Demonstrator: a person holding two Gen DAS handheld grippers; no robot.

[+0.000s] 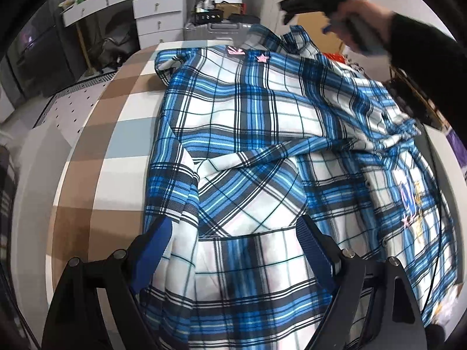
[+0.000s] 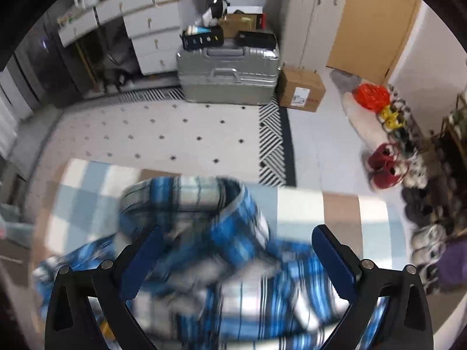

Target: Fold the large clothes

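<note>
A large blue, white and black plaid shirt [image 1: 262, 116] lies spread on the checked table cover [image 1: 116, 122], with one part folded over its middle. My left gripper [image 1: 236, 221] stands wide over the near part of the shirt. Cloth fills the gap between its blue pads [image 1: 154, 242], which do not visibly pinch it. In the right wrist view my right gripper [image 2: 238, 230] is open above the blurred collar end of the shirt [image 2: 204, 204], with nothing gripped. In the left wrist view it appears as a blurred right gripper [image 1: 306, 3] held by a hand [image 1: 362, 20] above the shirt's far right corner.
The table's far edge [image 2: 306, 201] drops to a spotted rug [image 2: 175, 134]. Beyond stand a silver suitcase [image 2: 227, 75], a cardboard box [image 2: 302, 90] and white drawers [image 2: 151, 38]. Shoes [image 2: 385, 166] line the right side. A dark rack [image 1: 414, 99] stands at the table's right.
</note>
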